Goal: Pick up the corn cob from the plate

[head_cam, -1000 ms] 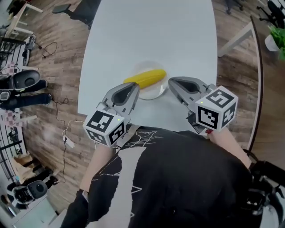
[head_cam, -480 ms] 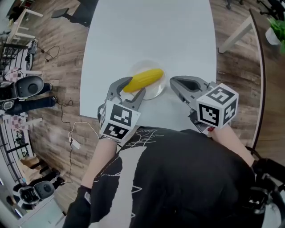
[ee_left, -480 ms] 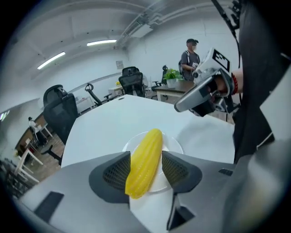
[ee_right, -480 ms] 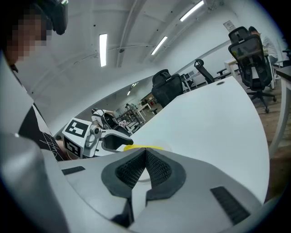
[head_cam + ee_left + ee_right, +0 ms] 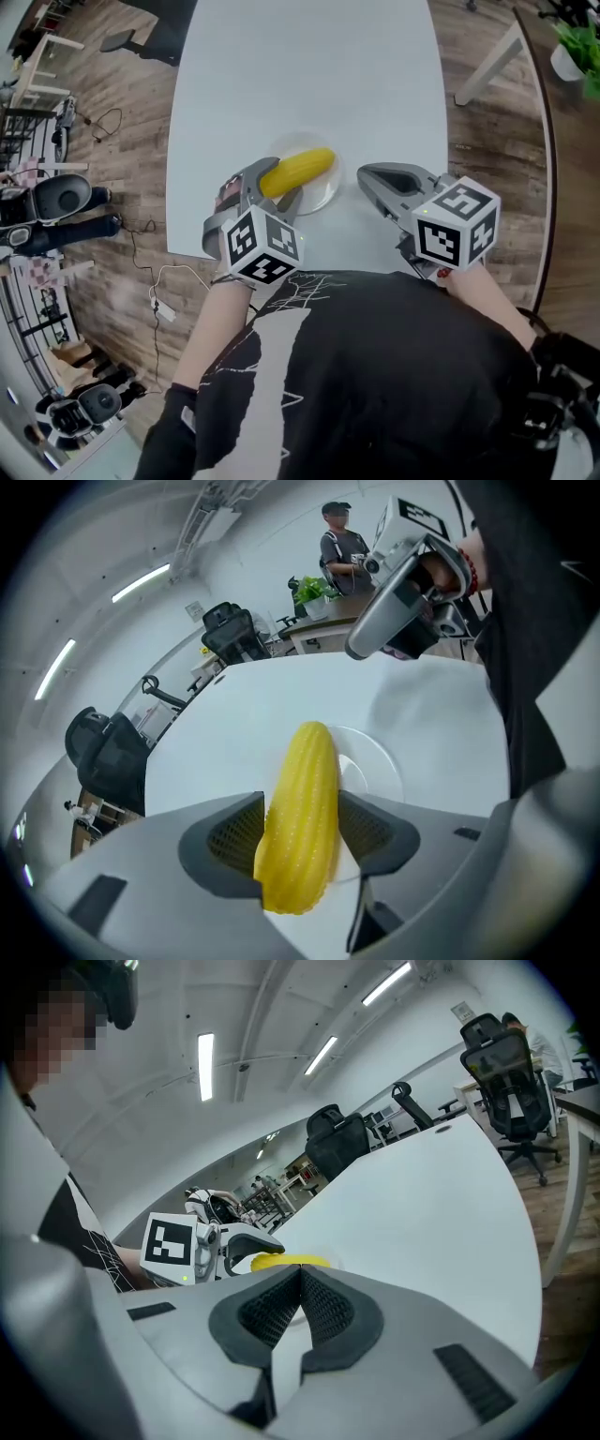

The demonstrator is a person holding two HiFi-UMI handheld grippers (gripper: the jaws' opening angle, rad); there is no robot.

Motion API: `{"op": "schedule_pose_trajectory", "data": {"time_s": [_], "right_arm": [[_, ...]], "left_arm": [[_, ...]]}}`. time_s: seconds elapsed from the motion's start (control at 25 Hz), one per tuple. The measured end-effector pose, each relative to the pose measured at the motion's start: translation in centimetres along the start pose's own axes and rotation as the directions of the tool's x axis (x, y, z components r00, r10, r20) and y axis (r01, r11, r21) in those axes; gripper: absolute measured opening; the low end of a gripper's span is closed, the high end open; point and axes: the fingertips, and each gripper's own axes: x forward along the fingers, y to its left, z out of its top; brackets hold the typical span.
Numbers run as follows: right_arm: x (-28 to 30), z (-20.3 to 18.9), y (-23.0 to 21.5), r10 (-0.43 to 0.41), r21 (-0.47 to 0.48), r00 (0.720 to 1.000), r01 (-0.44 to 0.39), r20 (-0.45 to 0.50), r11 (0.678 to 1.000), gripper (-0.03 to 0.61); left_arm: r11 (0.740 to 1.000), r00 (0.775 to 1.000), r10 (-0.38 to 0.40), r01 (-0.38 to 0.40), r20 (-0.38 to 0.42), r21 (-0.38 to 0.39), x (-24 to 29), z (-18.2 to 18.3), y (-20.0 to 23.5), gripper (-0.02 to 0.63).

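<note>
A yellow corn cob [image 5: 300,170] lies on a small clear plate [image 5: 324,193] on the white table [image 5: 309,75]. My left gripper [image 5: 275,186] points steeply down over the cob's near end. Its jaws are opening, and in the left gripper view they straddle the corn cob [image 5: 300,817] over the plate [image 5: 380,766] without clamping it. My right gripper [image 5: 362,172] hovers just right of the plate with its pads together and nothing between them. From the right gripper [image 5: 300,1274] view, the corn cob [image 5: 281,1262] shows beyond the jaws, beside the left gripper [image 5: 225,1241].
The table's near edge [image 5: 356,267] runs just in front of both grippers. Wooden floor with cables [image 5: 150,281] and office chairs [image 5: 56,202] lies to the left. A potted plant [image 5: 577,42] stands at the far right. A person [image 5: 342,546] stands by a far desk.
My left gripper rolled over, sank toward the plate and went from shut to open, its jaws now on either side of the corn cob. The right gripper kept its place.
</note>
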Motion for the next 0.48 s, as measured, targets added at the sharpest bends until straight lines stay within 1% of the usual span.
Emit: {"op": "schedule_pose_trajectory", "data": {"time_s": [0.12,0.28,0.48], "right_arm": [[-0.3,0.1,-0.5,-0.009,0.009,1.000,0.009,0.004,1.000,0.015],[-0.6,0.4,-1.1,-0.015,0.017,1.000,0.015,0.005,1.000,0.015],[-0.9,0.3,-1.6,-0.019,0.026,1.000,0.019,0.007,0.999,0.015]], "left_arm": [[0.999,1.000,-0.003,0.004,-0.023,0.042,0.6,-0.1,0.0,0.242],[0.999,0.999,0.003,-0.002,-0.032,0.047,1.1,0.2,0.4,0.242],[0.997,0.998,-0.007,0.011,-0.057,0.077,1.5,0.2,0.5,0.251]]}}
